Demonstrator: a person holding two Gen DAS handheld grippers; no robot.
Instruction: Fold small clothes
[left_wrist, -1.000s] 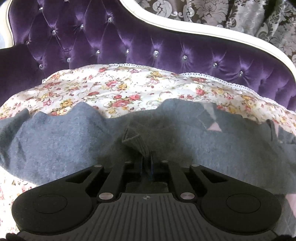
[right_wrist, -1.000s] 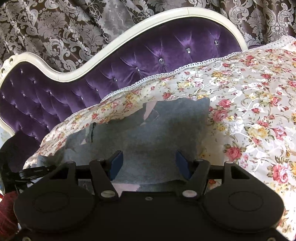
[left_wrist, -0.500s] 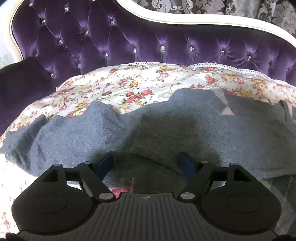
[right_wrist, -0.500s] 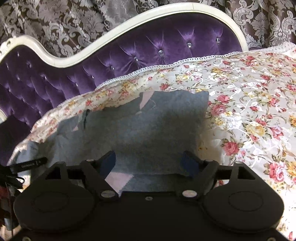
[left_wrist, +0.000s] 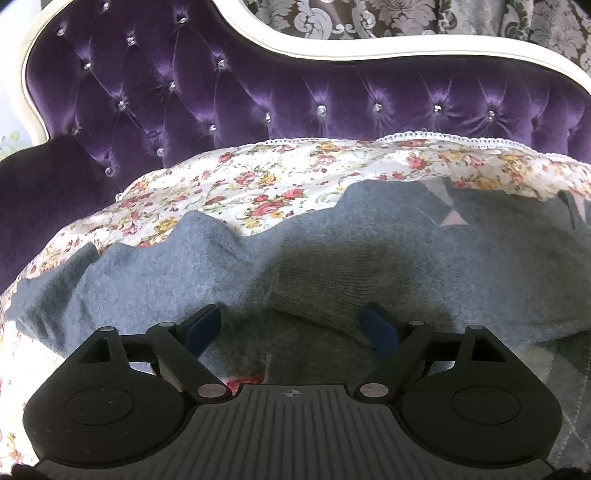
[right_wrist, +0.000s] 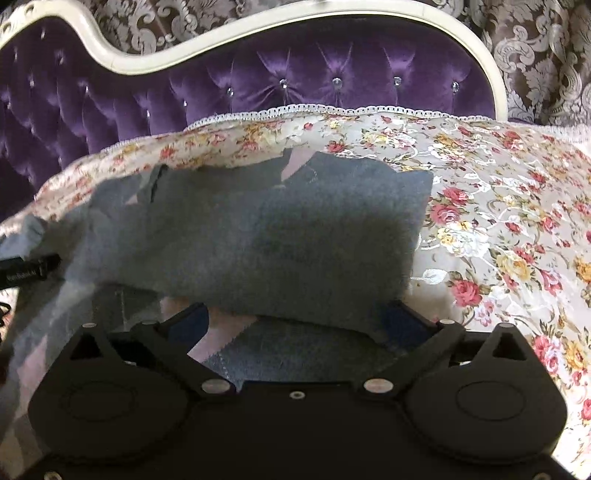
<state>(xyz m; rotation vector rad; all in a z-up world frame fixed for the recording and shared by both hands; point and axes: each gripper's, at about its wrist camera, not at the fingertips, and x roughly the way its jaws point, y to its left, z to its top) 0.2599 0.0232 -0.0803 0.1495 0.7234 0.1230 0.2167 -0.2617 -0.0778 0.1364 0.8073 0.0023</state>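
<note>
Both the left gripper (left_wrist: 291, 328) and the right gripper (right_wrist: 295, 321) stood wide open, holding nothing, just above the grey sweater (left_wrist: 388, 258). It lay rumpled and part-folded, pink argyle showing, on the floral cover (right_wrist: 498, 221) near its lace back edge.

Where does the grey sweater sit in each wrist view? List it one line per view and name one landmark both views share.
Left wrist: the grey sweater fills the middle band, left edge to right edge, just beyond the open left tongs.
Right wrist: the grey sweater lies centre-left, its folded edge over the open right tongs.
Shared landmark: the purple tufted headboard behind the floral bedspread.
</note>
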